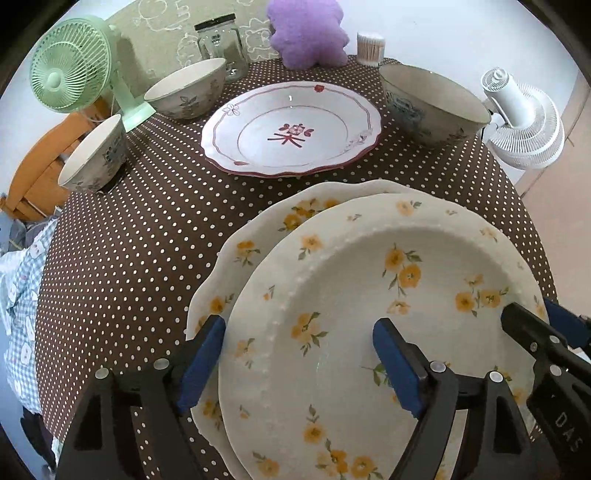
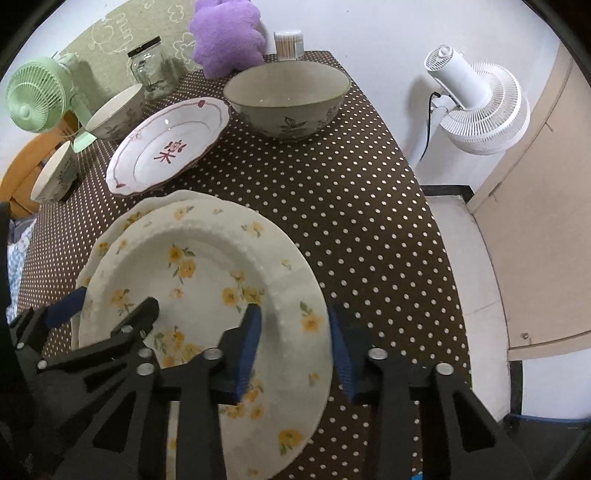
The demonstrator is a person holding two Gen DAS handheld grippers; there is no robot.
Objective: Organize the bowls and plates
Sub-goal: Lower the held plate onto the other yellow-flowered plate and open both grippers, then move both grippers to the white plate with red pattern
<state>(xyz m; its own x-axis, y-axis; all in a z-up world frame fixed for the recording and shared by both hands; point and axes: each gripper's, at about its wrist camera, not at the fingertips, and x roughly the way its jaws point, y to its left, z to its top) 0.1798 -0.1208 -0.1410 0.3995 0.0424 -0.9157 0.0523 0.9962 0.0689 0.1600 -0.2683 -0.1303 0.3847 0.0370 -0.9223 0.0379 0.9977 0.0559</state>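
Note:
Two cream plates with yellow flowers lie stacked on the dotted table (image 1: pixel 129 240). The top plate (image 1: pixel 369 280) (image 2: pixel 207 251) sits shifted right and toward me over the lower plate (image 1: pixel 258 236) (image 2: pixel 147 205). My left gripper (image 1: pixel 299 323) (image 2: pixel 115 298) is open and straddles the top plate's left rim, one pad outside and one over the well. My right gripper (image 2: pixel 293 312) (image 1: pixel 532 308) straddles the right rim with narrower jaws; a gap shows beside the inner pad. Farther back stand a red-patterned plate (image 1: pixel 291 129), a large bowl (image 1: pixel 432 103) and two smaller bowls (image 1: pixel 188 88) (image 1: pixel 96 155).
Along the table's back edge are a green fan (image 1: pixel 70 66), a glass jar (image 1: pixel 221 44), a purple plush (image 1: pixel 306 33) and a toothpick holder (image 1: pixel 369 46). A white fan (image 1: pixel 524 122) stands off the right edge. A wooden chair (image 1: pixel 40 162) is at the left.

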